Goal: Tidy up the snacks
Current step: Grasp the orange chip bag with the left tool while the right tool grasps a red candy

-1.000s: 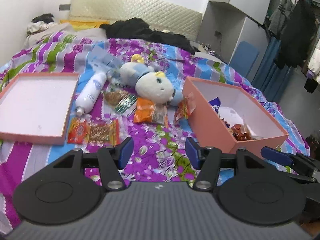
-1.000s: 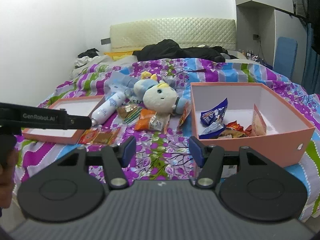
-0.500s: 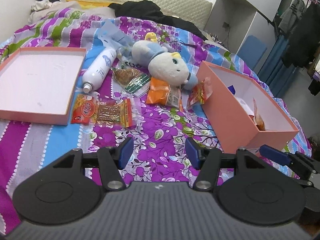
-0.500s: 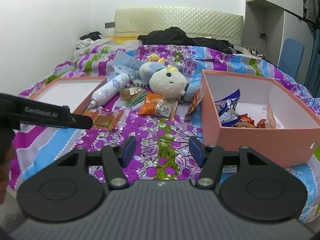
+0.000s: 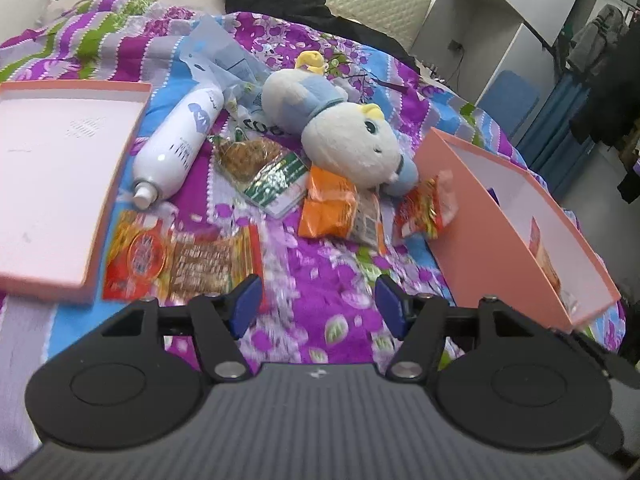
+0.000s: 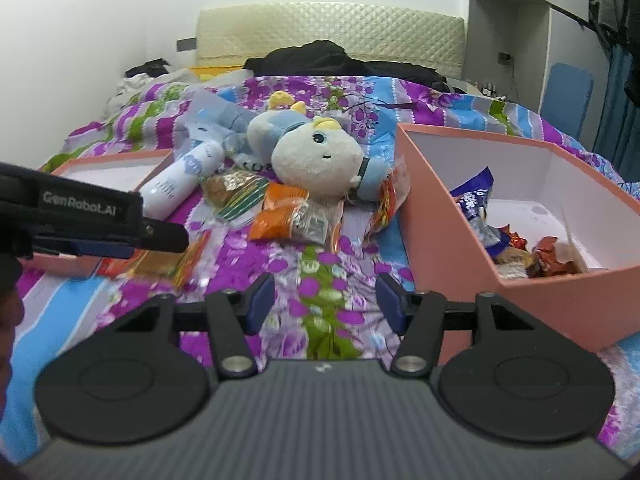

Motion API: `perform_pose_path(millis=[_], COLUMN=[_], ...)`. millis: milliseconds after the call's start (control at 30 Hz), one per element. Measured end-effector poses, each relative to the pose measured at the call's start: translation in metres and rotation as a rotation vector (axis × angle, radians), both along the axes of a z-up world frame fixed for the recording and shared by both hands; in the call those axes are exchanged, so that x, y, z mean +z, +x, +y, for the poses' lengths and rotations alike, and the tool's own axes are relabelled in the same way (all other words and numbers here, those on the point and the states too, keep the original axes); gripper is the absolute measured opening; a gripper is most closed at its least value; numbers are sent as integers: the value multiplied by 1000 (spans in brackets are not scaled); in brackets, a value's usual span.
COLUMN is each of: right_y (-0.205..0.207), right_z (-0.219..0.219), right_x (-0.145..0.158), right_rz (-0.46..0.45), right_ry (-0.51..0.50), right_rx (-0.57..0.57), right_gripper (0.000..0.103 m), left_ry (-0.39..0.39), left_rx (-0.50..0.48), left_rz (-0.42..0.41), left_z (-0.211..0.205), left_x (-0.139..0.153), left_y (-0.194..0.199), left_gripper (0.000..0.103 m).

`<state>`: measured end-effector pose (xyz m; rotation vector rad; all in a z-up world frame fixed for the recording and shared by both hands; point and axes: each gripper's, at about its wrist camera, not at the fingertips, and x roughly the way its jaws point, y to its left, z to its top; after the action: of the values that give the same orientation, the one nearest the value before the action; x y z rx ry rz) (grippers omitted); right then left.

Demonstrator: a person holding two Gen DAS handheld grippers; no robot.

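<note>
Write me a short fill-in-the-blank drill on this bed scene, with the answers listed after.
1. The white bottle lies on its side between the plush toy and the shallow pink ____.
2. The orange snack packet lies just in front of the ____ toy.
3. The blue snack bag sits inside the deep pink ____.
4. Nothing is between the jaws of the left gripper; they are ____.

Answers: lid; plush; box; opening

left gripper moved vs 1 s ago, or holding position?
Yes. The black left gripper has advanced and dropped toward the snack packets: the red-and-clear snack packet, fixed on the floral bedspread, now sits just beyond its fingertips.
</note>
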<state>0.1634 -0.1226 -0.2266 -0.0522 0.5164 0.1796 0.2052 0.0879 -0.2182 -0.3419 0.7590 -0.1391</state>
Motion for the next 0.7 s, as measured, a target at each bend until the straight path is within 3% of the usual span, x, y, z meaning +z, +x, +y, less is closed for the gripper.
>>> perform_pose_path(millis=[233, 433, 567, 700], right_y=[43, 77, 98, 119], right_z=[8, 15, 22, 20], right_x=[-20, -33, -44, -53], right_rz=[-8, -22, -38, -14], right_ry=[36, 79, 55, 94], right_rx=[-81, -190, -271, -329], right_gripper=[45, 44, 45, 44], left_ry=[-52, -71, -86, -95], left_rx=[-63, -114, -149, -155], left_rz=[15, 14, 67, 106], left_z=[7, -1, -8, -11], left_x=[-11, -20, -34, -49], left_y=[63, 115, 144, 160], left_gripper=[73, 73, 72, 72])
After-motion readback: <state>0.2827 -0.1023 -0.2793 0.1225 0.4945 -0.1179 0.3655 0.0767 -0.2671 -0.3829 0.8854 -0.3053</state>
